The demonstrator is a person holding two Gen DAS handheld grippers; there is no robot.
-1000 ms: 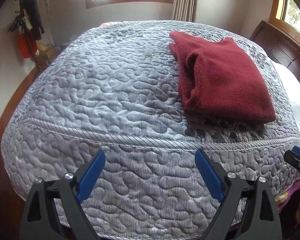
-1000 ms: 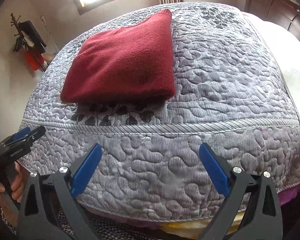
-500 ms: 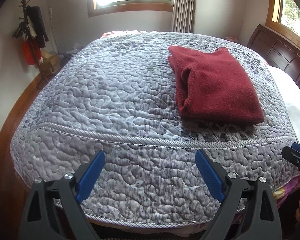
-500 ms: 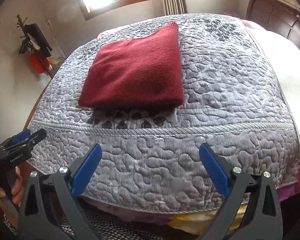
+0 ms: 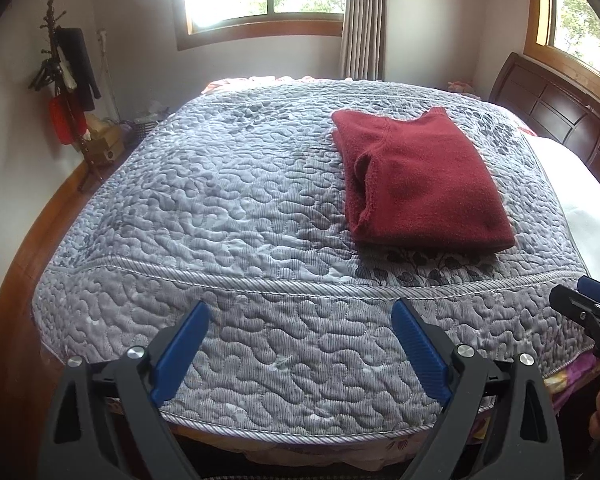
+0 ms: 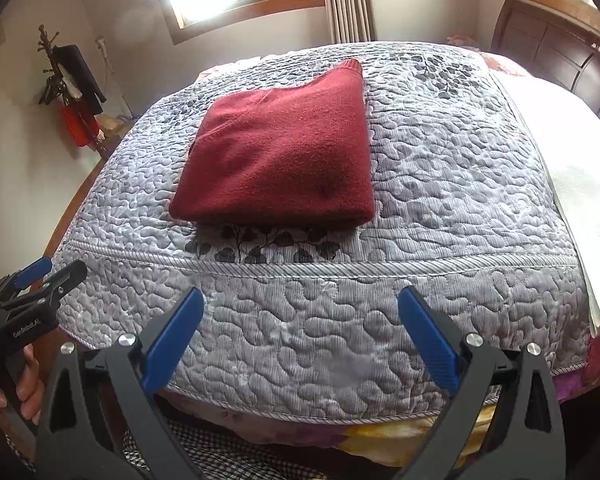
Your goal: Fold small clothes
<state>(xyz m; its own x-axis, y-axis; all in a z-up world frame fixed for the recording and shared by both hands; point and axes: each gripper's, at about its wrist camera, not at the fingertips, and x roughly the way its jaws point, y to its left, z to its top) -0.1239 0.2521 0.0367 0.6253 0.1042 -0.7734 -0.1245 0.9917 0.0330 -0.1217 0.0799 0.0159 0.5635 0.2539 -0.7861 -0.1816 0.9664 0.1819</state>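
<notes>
red sweater (image 6: 276, 156) lies folded on the bed (image 6: 340, 320), long axis running away from the near edge. right gripper (image 6: 300, 328) faces it more squarely than left gripper (image 5: 300, 344); both pairs of fingers spread, empty, well short of it.

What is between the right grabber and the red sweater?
Only bare grey quilt, seen in the right wrist view; the right gripper is open, away from the sweater.

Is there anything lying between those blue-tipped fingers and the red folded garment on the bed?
Nothing visible. Only bare grey quilt lies between the open left gripper, the open right gripper and the red garment.
</notes>
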